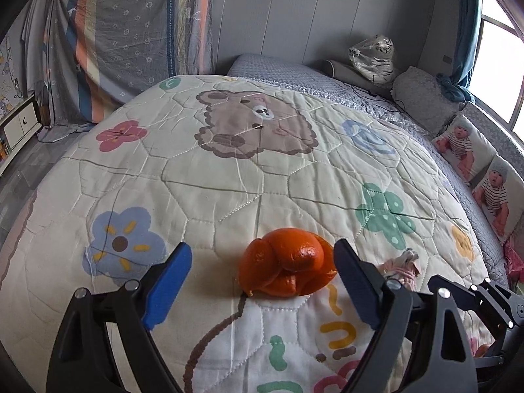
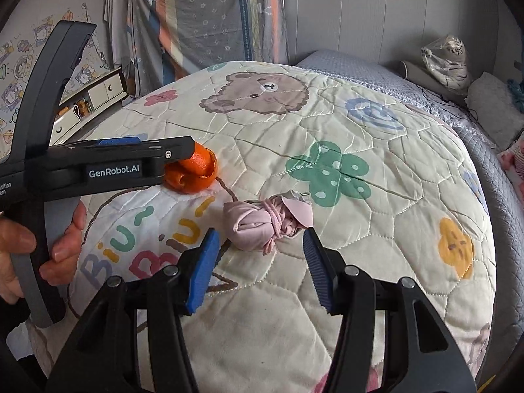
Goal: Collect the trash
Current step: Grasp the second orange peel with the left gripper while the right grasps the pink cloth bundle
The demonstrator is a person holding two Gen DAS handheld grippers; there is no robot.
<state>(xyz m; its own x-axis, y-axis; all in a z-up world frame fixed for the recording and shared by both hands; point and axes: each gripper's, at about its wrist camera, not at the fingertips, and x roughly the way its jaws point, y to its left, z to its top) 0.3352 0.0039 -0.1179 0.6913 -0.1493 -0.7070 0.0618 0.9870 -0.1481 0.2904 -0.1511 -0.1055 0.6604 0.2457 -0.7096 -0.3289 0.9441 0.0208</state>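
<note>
- The left gripper (image 1: 262, 273) has its jaws wide apart, one on each side of the orange peel (image 1: 286, 262), I think in order to close on it; the pads do not press it yet.
- The peel lies on the quilt (image 1: 229, 170), nearer to the right pad.
- The right gripper (image 2: 260, 255) also stands apart, holding nothing. The pink tied bundle (image 2: 262, 222) lies just ahead of its tips, probably the next trash.
</note>
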